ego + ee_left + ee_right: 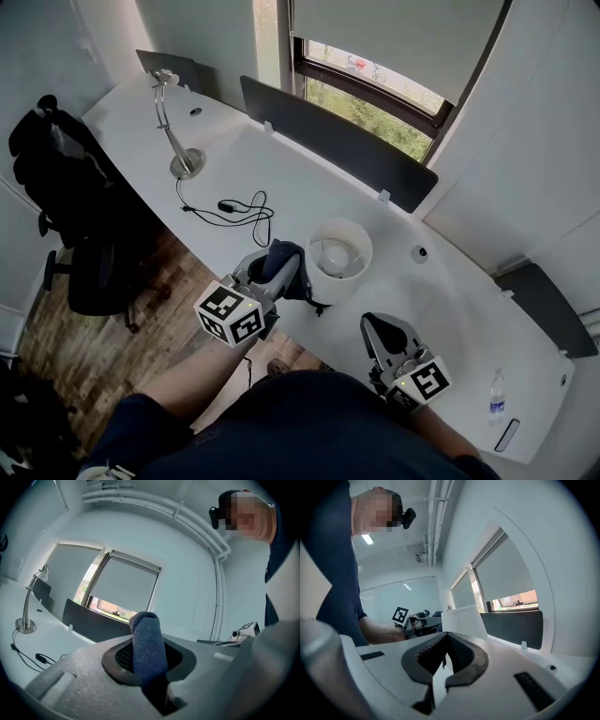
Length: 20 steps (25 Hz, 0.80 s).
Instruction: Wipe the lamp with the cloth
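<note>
A white lamp with a round shade (339, 248) stands on the white desk (281, 178) just ahead of me. My left gripper (274, 272) is shut on a dark blue cloth (284, 258), held right beside the shade's left side; I cannot tell whether they touch. In the left gripper view the cloth (147, 644) sticks up from between the jaws. My right gripper (377, 330) hangs near the desk's front edge, right of and below the shade, its jaws together with nothing in them. The right gripper (444, 654) view shows the lamp shade (461, 620) ahead.
A silver gooseneck desk lamp (173, 127) stands far left, with a black cable (234, 208) trailing from it. Dark divider panels (337, 145) line the back of the desk below the window. A black office chair (66, 187) is at left, a water bottle (496, 394) at right.
</note>
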Available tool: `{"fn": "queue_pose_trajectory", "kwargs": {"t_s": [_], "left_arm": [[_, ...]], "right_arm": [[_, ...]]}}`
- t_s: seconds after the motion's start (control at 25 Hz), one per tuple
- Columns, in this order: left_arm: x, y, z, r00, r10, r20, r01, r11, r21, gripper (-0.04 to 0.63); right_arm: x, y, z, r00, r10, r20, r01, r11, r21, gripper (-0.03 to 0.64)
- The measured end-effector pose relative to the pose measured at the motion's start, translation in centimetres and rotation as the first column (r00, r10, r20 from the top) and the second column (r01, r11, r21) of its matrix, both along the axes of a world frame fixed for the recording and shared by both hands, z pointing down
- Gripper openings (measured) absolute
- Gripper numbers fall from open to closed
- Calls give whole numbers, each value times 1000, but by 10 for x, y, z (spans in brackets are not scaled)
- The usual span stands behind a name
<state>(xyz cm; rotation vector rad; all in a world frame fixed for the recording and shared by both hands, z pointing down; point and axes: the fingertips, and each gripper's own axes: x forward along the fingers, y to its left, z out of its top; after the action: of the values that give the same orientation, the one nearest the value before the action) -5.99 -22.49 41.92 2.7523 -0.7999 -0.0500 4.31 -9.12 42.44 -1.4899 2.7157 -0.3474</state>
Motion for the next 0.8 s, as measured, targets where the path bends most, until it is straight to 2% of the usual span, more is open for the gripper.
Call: {"fn": "queue_pose_trajectory", "kwargs": {"t_s": [0.32,0.6,0.8], "left_arm": [[-4,-22,71,997,5,73,3,994,-110,67],[-5,-39,110,992,20,123,-2,989,-146,67],[0,-48,114,989,38,140,-18,989,-148,67]], "right_arm": [[2,3,7,999,39,-18,-39,999,-31,9],[2,7,16,997,70,-31,-72,995,-63,9],[1,8,20,997,78,-24,-80,994,-70,9]]}}
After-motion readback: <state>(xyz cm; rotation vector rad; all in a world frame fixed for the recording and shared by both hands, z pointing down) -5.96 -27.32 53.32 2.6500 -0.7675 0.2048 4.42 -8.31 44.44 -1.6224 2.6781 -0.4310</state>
